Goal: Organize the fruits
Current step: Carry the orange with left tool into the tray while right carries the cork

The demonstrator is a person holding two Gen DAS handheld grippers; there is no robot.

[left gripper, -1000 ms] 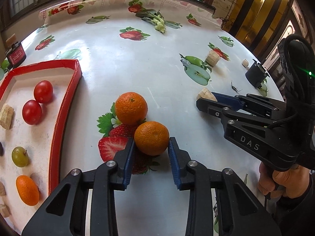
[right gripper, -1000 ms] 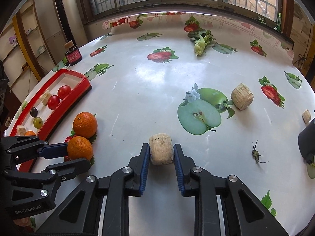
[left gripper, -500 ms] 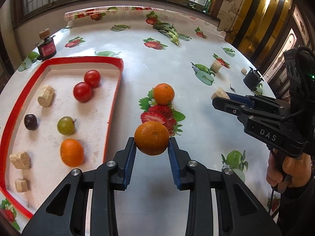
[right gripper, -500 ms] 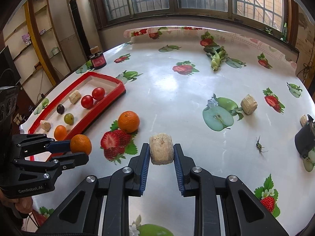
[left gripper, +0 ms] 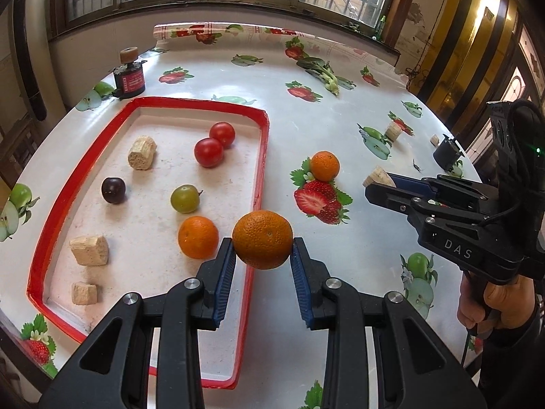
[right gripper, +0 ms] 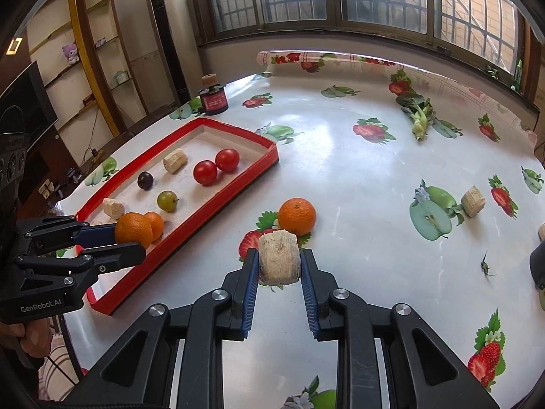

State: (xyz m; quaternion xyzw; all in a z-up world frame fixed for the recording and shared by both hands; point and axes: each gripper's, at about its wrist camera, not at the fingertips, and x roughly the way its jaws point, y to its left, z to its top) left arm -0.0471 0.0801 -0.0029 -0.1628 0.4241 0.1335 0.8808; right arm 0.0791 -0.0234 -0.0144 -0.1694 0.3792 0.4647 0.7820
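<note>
Left wrist view: the left gripper (left gripper: 262, 251) clamps an orange (left gripper: 262, 239) in the air above the near right rim of the red tray (left gripper: 262, 156). Inside the tray lie 2 tomatoes (left gripper: 208, 152), another orange, 2 small round fruits and pale chunks. The right gripper (right gripper: 279, 268) pinches a chunk (right gripper: 280, 258) above the table (right gripper: 340, 177), near a loose orange (right gripper: 297, 215).
</note>
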